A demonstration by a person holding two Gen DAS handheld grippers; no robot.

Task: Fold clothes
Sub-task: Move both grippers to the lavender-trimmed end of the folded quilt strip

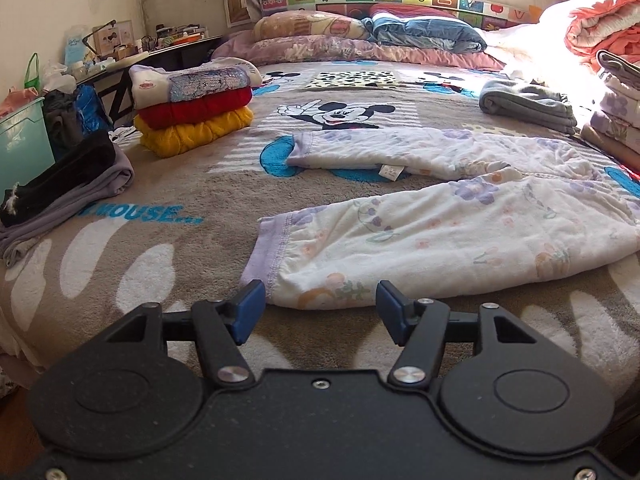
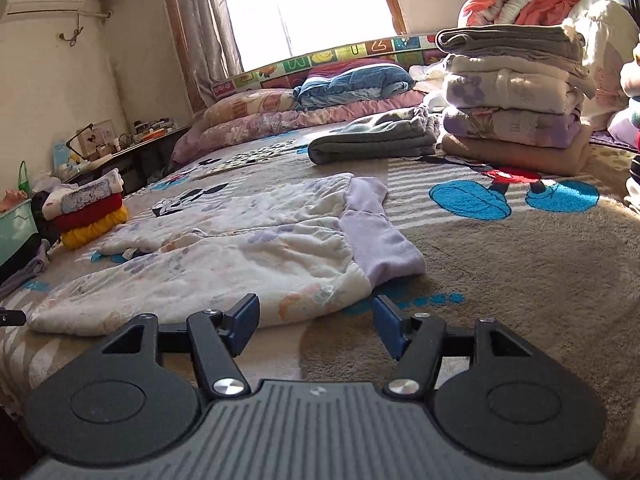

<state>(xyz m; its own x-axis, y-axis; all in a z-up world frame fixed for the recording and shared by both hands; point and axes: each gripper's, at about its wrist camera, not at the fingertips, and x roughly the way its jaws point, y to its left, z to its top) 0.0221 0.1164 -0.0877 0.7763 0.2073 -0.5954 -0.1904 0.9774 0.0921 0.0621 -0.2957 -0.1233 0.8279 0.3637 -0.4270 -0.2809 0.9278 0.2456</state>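
Note:
White floral pyjama trousers [image 1: 460, 220] with lilac cuffs lie spread flat on the Mickey Mouse blanket [image 1: 160, 240], legs pointing left. My left gripper [image 1: 320, 312] is open and empty, just in front of the near leg's cuff [image 1: 264, 252]. In the right wrist view the same trousers [image 2: 240, 264] show with their lilac waistband [image 2: 380, 240] to the right. My right gripper [image 2: 316, 320] is open and empty, just before the near edge of the trousers by the waistband.
A stack of folded sweaters [image 1: 192, 108] and a dark folded garment [image 1: 60, 184] lie at the left. A folded grey item [image 2: 372, 140] and a tall folded stack [image 2: 512, 104] stand at the back right. Pillows [image 1: 320, 36] line the headboard.

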